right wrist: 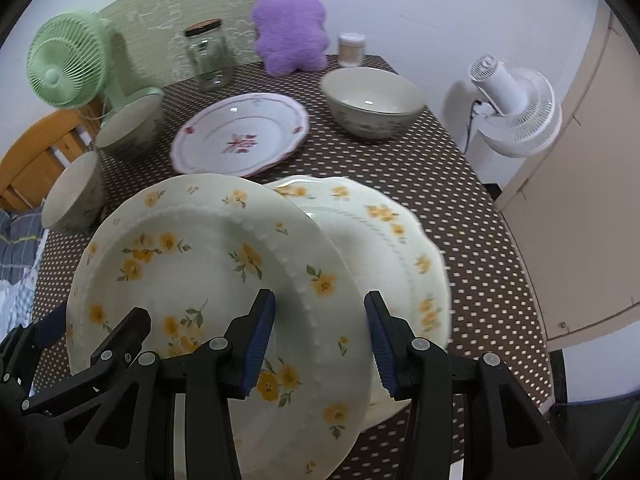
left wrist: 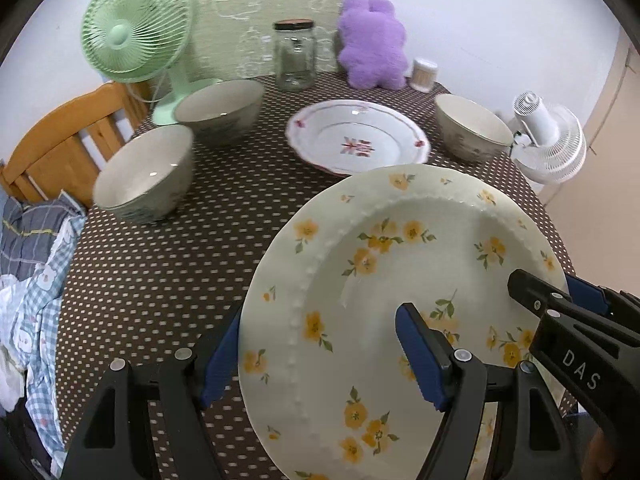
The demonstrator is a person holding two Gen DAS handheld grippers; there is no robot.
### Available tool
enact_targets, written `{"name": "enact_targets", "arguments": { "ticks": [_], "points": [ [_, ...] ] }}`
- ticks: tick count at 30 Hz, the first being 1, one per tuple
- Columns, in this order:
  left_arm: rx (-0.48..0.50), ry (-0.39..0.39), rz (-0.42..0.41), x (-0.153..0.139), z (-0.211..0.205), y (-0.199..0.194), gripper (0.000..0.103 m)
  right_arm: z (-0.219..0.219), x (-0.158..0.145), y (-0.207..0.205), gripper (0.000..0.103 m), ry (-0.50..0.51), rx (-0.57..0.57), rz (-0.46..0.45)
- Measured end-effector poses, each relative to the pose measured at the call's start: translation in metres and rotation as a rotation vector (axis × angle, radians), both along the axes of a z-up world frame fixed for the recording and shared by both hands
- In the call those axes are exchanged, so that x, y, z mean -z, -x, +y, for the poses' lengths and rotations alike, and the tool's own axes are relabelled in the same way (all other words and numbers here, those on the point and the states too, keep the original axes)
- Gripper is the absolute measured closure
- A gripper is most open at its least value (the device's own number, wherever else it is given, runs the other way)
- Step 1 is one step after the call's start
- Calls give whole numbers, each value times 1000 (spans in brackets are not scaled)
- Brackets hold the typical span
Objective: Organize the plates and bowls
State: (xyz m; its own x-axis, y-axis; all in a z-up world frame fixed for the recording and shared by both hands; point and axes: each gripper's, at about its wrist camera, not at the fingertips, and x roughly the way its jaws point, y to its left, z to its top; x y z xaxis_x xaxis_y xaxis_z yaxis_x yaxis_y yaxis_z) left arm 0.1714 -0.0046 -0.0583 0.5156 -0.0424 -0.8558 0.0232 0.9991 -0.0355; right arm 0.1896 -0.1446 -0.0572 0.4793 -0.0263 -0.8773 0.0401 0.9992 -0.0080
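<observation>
While both grippers' fingers (right wrist: 262, 332) clamp the empty yellow-flowered plate (right wrist: 208, 280), three bowls (right wrist: 372, 104) sit empty.

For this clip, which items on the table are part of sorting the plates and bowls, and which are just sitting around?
Part of the job:
yellow-flowered plate held by both grippers
second yellow-flowered plate on the table
red-flowered plate
three bowls

Just lying about:
green fan
glass jar
purple plush toy
small round container
white fan
wooden chair
</observation>
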Motion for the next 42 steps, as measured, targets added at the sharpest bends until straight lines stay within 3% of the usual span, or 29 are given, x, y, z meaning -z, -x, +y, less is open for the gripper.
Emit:
{"name": "enact_targets", "arguments": {
  "ticks": [19,26,42],
  "points": [
    [54,-17,60,26,-84,-27,27,-81,23,-17,53,-6,69,62],
    [49,-63,80,37,-92,-35,29,-86,29,-26,53,-7,59,68],
    [23,-77,107,49,-90,-49,28,-85,38,-37,53,-11,47,90]
  ]
}}
